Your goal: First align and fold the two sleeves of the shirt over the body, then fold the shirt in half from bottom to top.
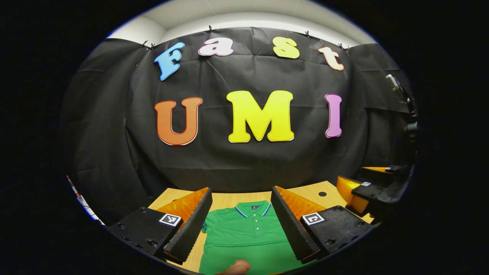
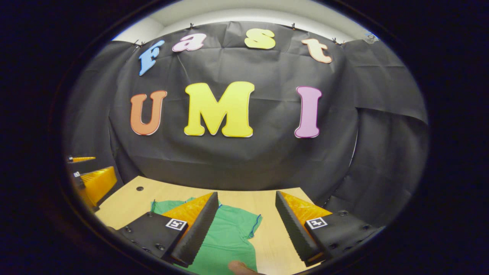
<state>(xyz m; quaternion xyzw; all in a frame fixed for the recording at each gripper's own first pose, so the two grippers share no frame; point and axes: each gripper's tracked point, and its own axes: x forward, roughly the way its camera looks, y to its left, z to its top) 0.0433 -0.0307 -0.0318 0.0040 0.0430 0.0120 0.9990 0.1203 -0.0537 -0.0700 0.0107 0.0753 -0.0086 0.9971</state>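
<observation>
One shirt [image 1: 248, 236] between hand-held gripper [image 1: 241, 225] fingers.

Light wooden counter [image 2: 267, 202] with small round hole [image 2: 140, 188]; green short-sleeved polo shirt [image 1: 248, 233] lying flat on it, collar toward far edge.

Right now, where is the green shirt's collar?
In the left gripper view, the polo shirt's collar lies on the wooden table, framed between the left gripper's open fingers, toward the back wall.
</observation>
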